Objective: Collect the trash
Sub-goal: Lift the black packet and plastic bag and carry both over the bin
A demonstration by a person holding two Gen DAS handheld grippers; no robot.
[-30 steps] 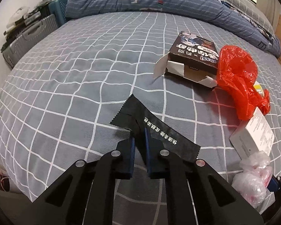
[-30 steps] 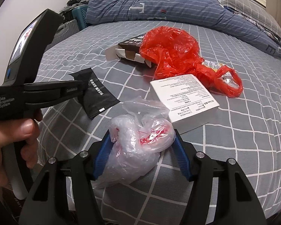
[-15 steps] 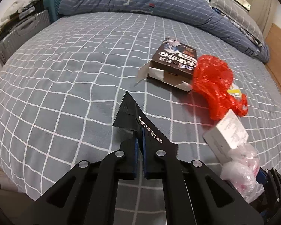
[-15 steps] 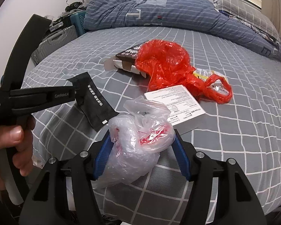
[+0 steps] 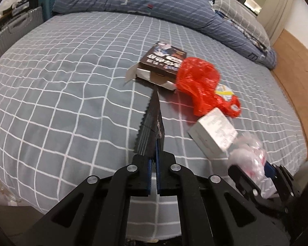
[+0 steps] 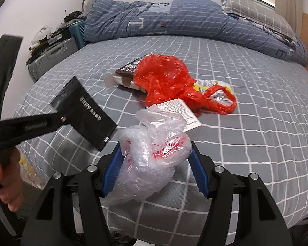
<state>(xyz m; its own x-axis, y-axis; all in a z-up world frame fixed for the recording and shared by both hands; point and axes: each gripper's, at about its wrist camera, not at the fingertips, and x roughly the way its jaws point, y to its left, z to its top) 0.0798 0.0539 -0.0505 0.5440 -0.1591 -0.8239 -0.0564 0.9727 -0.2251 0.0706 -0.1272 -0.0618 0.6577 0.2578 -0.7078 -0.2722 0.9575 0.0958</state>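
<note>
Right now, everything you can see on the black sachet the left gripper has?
The black sachet is a flat, matte, foil-like packet with serrated short edges and a line of white print along one side. The left gripper is shut on it, pinching it near the middle of one long edge. It hangs clear of the checked bedsheet, tilted. In the left wrist view it is nearly edge-on. Nothing else touches it.
</note>
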